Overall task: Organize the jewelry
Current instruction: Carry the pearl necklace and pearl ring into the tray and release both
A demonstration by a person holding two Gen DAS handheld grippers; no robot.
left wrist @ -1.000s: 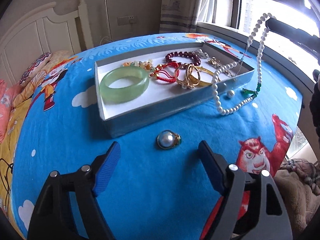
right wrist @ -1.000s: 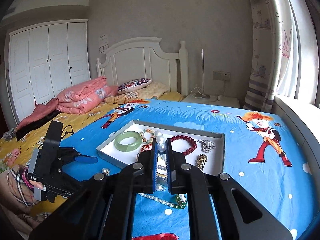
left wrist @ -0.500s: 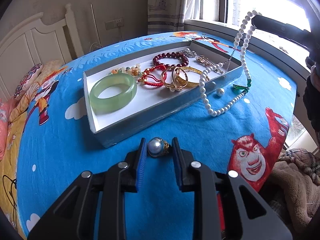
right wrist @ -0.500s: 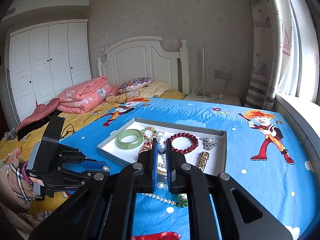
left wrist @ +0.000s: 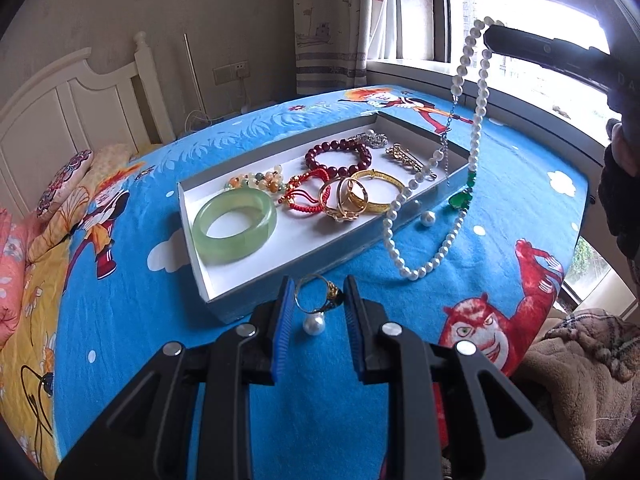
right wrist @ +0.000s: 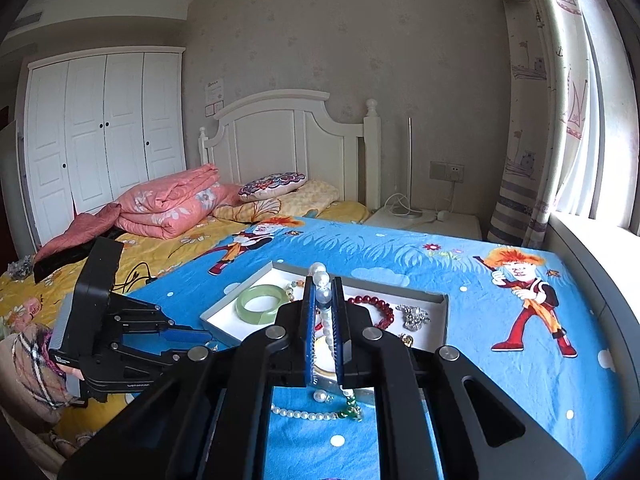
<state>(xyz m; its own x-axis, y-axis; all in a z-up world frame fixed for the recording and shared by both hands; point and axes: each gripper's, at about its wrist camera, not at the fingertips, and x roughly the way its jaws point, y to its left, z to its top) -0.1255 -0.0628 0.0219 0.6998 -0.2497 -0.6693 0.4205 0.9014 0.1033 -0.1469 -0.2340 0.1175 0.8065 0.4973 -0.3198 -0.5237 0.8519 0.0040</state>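
Two grippers are busy beside the tray (left wrist: 192, 236): the left gripper (left wrist: 316, 304) pinches the small, slippery ring (left wrist: 318, 300) by its band; the right gripper (right wrist: 323, 316) clamps the limp, swinging pearl necklace (left wrist: 472, 128).

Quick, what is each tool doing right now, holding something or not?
Left tool: closed on the pearl ring, lifted with its pearl hanging below the band.
Right tool: shut on the pearl necklace, whose lower loop trails on the blue bedspread.
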